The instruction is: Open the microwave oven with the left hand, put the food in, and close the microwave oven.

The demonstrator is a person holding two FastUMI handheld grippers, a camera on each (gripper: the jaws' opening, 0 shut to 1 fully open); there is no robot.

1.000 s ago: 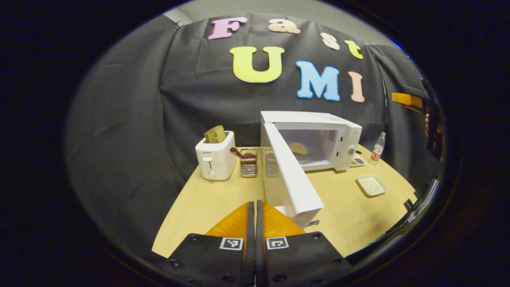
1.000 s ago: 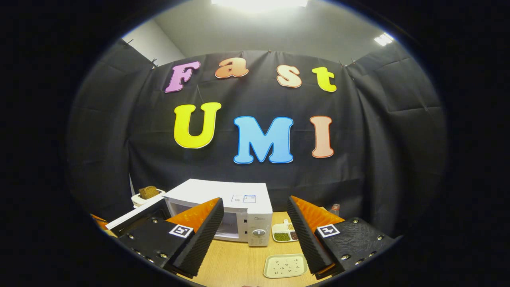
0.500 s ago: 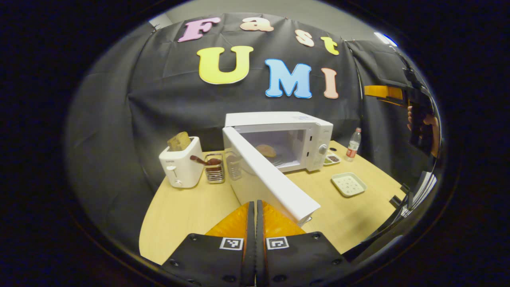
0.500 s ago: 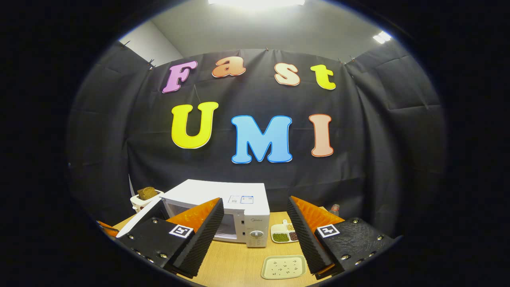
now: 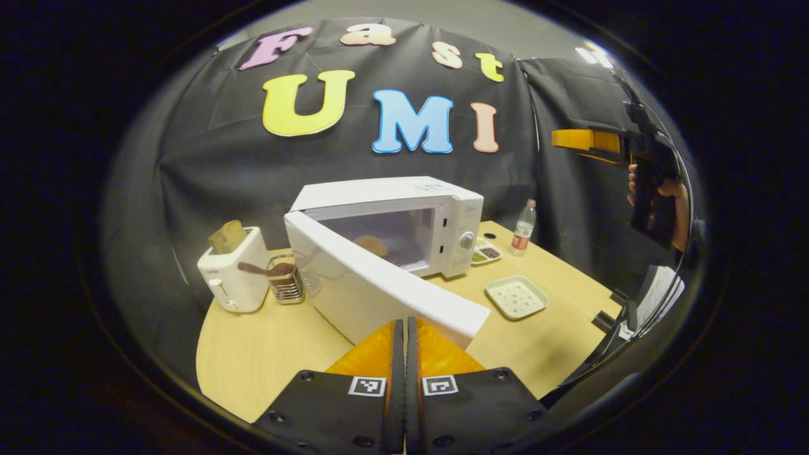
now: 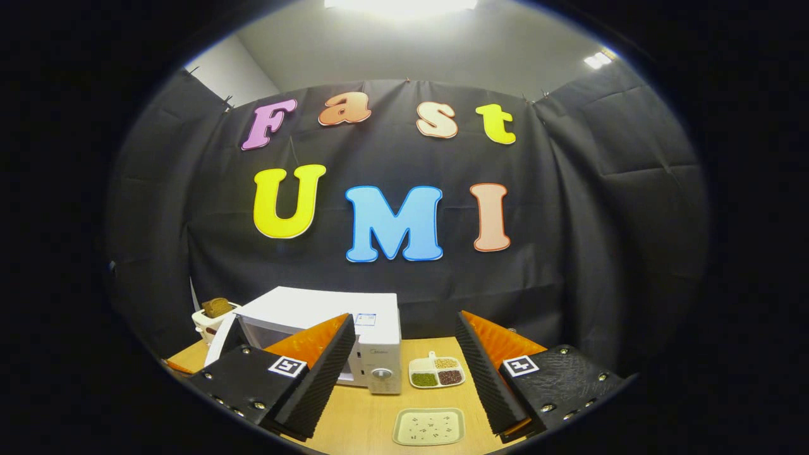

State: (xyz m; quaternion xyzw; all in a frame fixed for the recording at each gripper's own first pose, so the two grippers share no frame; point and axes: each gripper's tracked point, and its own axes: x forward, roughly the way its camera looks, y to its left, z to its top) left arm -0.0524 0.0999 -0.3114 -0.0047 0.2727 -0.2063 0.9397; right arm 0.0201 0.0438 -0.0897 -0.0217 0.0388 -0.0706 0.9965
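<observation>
left tool (image 5: 406,354): fingers pressed together, gripping nothing, just behind the door's free edge.
door (image 5: 373,294): partly open, hinged at the microwave's left; its long axis runs from the hinge toward the left tool; outer face turned to that tool.
coming move (judgement): push the free edge forward and rightward to shut; the left tool is much the nearer of the 2.
food (image 5: 371,245): inside the microwave (image 5: 404,208), on the surface (image 5: 253,360).
right tool (image 6: 401,379): spread wide, empty, raised well back from the microwave.
</observation>
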